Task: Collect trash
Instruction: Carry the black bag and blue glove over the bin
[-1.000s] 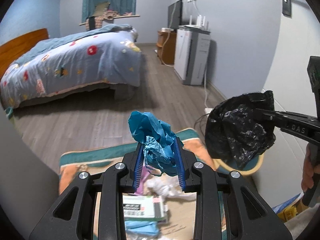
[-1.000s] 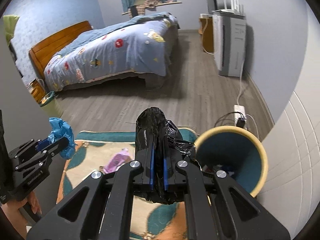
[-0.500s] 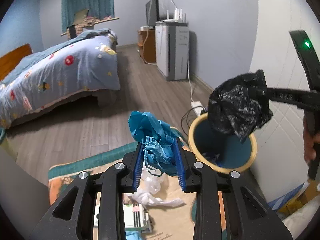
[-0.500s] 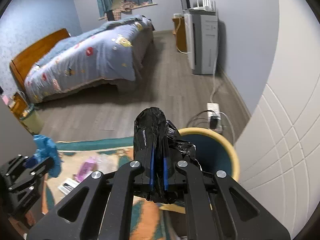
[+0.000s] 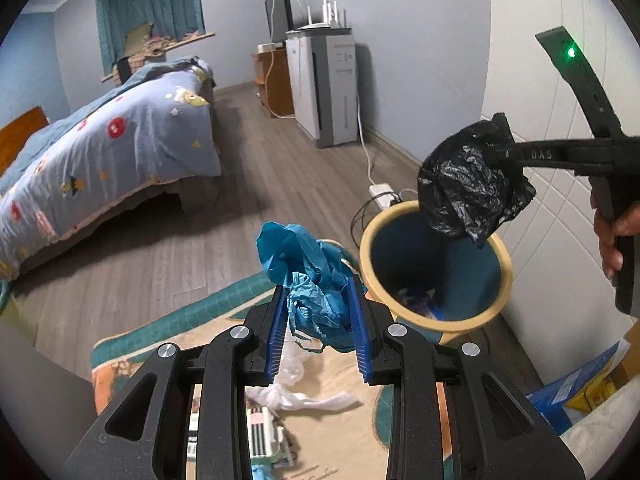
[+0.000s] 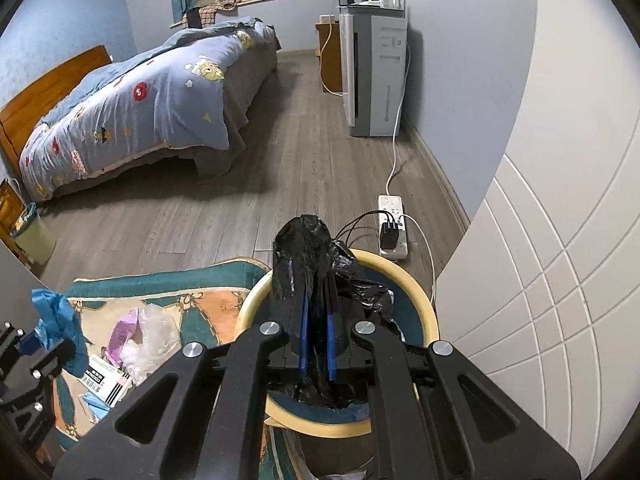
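Item one: our left gripper (image 5: 318,304), jaws narrow and clamped on a blue wad (image 5: 308,276) of crumpled thin material, which bulges up above the blue pads. We hold it over the rug (image 5: 224,304), just beside the bin (image 5: 496,256) and not yet above its mouth.

Item two: our right gripper (image 6: 315,300), jaws pressed nearly together on a black bag (image 6: 302,240), crumpled and glossy. In the left view this bag (image 5: 468,192) hangs directly over the far rim of the bin, apart from it. A hand (image 5: 612,236) grips the handle of this tool at the right edge.

Item three: the bin, round, cream rim, teal inside, standing on the floor against a white panelled wall (image 6: 560,280). Some scraps lie at its bottom; we cannot tell what they are.

Item four: loose trash left on the rug, seen in the right view: a clear plastic bag (image 6: 154,336), a pink wrapper (image 6: 122,332) touching it, and a small printed box (image 6: 106,380) with black stripes just below them.

Item five: surroundings. A power strip (image 6: 394,224) with a black plug and white cable lies on the wood floor just behind the bin. A bed (image 6: 152,92) with a blue patterned quilt stands well apart, and a white appliance (image 6: 376,72) sits against the far wall.
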`<action>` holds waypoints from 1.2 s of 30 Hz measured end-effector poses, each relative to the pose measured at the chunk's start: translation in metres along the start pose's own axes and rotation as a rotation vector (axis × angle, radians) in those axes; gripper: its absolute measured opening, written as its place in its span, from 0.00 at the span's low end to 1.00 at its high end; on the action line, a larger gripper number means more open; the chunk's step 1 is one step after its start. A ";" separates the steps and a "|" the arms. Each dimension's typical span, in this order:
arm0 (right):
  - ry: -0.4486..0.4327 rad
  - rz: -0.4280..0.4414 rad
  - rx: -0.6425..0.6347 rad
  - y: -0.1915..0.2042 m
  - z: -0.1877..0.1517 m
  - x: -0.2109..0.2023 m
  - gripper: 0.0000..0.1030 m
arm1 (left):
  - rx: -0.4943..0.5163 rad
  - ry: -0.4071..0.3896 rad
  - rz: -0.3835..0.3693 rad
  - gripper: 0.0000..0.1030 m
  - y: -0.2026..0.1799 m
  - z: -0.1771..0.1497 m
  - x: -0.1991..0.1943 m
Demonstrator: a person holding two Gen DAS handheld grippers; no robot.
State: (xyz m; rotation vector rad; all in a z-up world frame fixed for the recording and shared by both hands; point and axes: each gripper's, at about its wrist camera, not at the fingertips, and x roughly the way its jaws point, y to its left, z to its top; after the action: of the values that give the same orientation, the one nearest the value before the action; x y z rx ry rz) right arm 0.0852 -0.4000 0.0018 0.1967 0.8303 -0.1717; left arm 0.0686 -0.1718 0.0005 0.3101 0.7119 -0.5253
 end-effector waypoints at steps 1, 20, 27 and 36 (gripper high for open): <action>0.004 0.000 0.006 -0.003 0.000 0.000 0.06 | 0.000 0.002 -0.004 0.30 -0.002 0.001 0.003; 0.180 -0.060 0.112 -0.056 -0.020 0.072 0.06 | 0.134 0.128 -0.200 0.30 -0.095 -0.016 0.085; 0.241 -0.135 0.077 -0.062 -0.029 0.097 0.06 | 0.146 0.144 -0.217 0.30 -0.106 -0.009 0.115; 0.316 -0.144 0.113 -0.072 -0.045 0.125 0.06 | 0.170 0.161 -0.191 0.30 -0.111 0.007 0.156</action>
State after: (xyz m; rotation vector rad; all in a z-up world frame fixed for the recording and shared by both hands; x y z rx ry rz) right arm 0.1198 -0.4685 -0.1286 0.2748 1.1509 -0.3286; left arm 0.1097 -0.3212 -0.1123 0.4496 0.8601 -0.7504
